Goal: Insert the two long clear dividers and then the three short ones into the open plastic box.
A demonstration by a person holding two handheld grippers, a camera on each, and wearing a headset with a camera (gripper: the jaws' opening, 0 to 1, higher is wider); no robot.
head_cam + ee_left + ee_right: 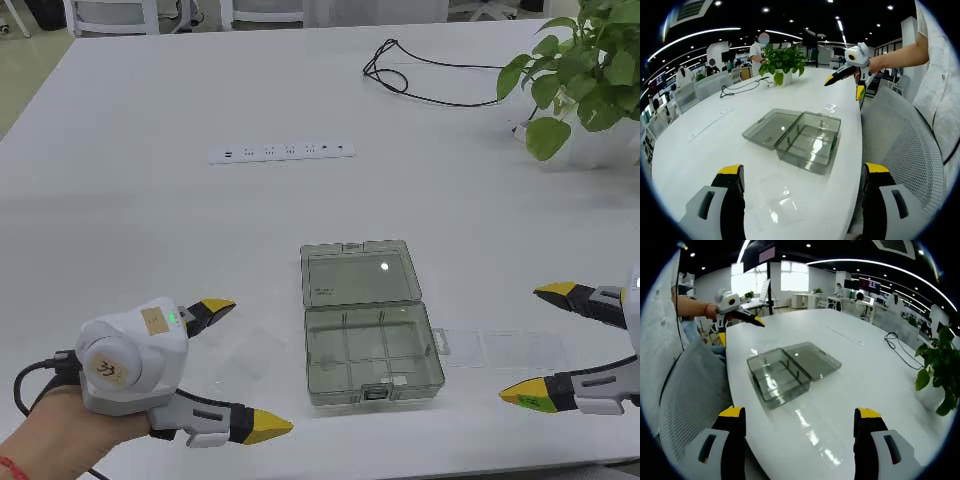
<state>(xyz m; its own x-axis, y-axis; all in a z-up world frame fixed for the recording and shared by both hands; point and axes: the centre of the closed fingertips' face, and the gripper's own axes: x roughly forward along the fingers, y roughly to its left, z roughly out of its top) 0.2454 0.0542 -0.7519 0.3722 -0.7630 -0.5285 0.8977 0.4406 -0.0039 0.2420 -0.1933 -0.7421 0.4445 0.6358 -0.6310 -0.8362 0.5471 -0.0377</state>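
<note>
**Head view first: both claws released, no divider taken up yet**

Head view: the open plastic box [370, 335] lies in the middle of the white surface [150, 230], with its lid [358, 272] folded flat behind it. Some clear dividers [500, 348] lie flat just beside its right wall, in front of the right claw [528, 342]. More clear pieces [245, 352] lie on the left, near the left claw [243, 366]. Both claws are spread wide and hold nothing. Faint lines cross the box floor; whether they are slots or fitted dividers, I cannot tell.

Left gripper view: the jaws stand apart, one clear piece glints on the surface between them, and the box is near ahead.

Right gripper view: this claw is also released. Bright reflections between the jaws mark the dividers, and the box is beyond them.

The dividers look thin, light, stiff and slippery, and they lie flat, so I judge them difficult to lift. I would pinch one at a short end, gently, because thin plastic may crack or spring away.
</note>
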